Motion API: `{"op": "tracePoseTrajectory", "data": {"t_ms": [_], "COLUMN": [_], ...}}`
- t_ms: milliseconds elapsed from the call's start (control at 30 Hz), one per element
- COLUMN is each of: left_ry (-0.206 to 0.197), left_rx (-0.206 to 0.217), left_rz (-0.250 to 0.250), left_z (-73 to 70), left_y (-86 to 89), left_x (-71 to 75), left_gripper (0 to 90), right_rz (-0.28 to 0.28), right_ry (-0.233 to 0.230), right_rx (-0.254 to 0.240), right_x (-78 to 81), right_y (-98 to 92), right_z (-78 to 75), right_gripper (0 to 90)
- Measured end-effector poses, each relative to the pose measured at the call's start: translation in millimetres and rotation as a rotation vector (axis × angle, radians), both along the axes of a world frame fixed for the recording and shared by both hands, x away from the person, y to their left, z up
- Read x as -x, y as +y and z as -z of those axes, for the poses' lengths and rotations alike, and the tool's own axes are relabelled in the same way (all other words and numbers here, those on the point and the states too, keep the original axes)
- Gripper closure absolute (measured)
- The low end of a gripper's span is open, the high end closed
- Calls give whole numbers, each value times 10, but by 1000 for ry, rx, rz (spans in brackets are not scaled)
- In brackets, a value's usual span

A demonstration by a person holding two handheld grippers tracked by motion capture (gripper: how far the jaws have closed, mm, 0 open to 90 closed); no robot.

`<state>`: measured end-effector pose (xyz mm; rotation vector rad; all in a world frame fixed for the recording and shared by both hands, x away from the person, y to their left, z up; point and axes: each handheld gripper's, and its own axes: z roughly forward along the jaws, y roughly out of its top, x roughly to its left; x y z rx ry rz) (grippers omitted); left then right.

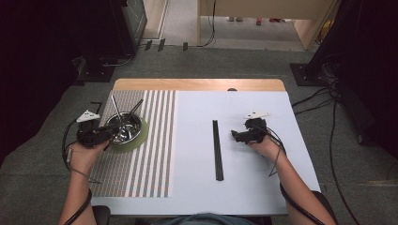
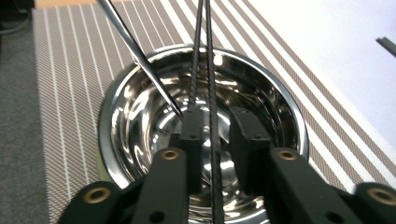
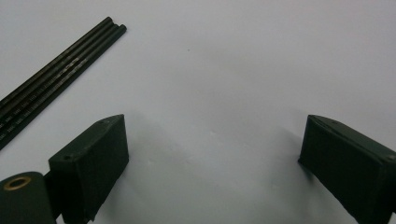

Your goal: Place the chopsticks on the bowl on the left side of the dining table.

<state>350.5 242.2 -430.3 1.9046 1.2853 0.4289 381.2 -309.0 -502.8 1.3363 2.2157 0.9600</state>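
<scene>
Two thin black chopsticks (image 2: 211,93) cross round shiny steel bowl (image 2: 140,116).

Bright overhead light glares off the steel bowl (image 2: 140,116) just beyond the left gripper (image 2: 219,135). The room's sides are dark. Soft shadows lie under the right gripper (image 3: 212,154), whose near parts are blurred.

The black rods (image 2: 205,56) in the steel bowl (image 2: 140,116) run off the top edge of the left gripper view; the bowl's near rim is hidden behind the left gripper (image 2: 219,135). The black sticks (image 3: 56,79) leave the right gripper view's left edge.
</scene>
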Motion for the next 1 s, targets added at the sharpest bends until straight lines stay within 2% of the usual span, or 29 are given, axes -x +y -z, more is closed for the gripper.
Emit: {"op": "tracePoseTrajectory", "data": {"t_ms": [233, 400, 667, 767, 1000], "left_ry": [-32, -29, -25, -18, 4], "left_rx": [-48, -71, -117, -121, -117], "left_rz": [-38, -44, -29, -29, -9], "left_z": [17, 59, 104, 124, 137], "left_y": [-34, -73, -157, -160, -163], "left_x": [-34, -76, -114, -125, -131], "left_gripper": [593, 532, 517, 524, 629], "right_rz": [0, 0, 0, 0, 1], "right_ry": [0, 0, 0, 0, 0], "right_rx": [0, 0, 0, 0, 0], "right_x": [0, 0, 1, 1, 1], "right_y": [0, 0, 0, 0, 1], "right_z": [0, 0, 0, 0, 0], "right_gripper": [74, 74, 74, 74, 74]}}
